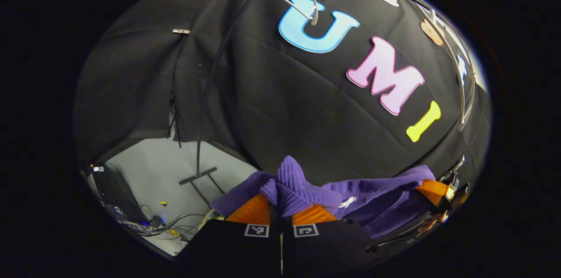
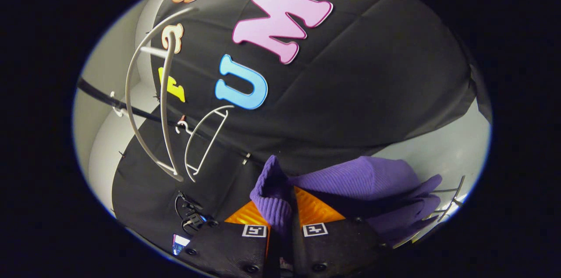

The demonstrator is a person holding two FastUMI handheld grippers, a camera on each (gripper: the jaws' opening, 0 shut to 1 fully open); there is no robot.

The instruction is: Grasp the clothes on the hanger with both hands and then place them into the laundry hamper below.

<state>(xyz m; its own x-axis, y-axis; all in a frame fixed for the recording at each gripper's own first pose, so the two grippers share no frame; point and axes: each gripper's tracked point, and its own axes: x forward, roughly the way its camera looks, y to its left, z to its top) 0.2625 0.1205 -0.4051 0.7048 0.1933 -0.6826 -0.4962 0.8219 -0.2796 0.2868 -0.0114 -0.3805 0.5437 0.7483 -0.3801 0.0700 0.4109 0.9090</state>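
Slippage is the risk: left gripper (image 1: 280,208) and right gripper (image 2: 280,214) each pinch only a small fold of the purple garment (image 1: 372,201), so its hanging weight could pull free before the hamper

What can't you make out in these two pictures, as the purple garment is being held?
- Laundry hamper: its place can't be told from either view.
- Purple garment: its lower part in the left gripper view is hidden behind the left tongs.
- In the right gripper view, the garment's far end is cut by the edge; the right tongs cover the pinched fold.
- White hangers: whether any clothes remain can't be told.
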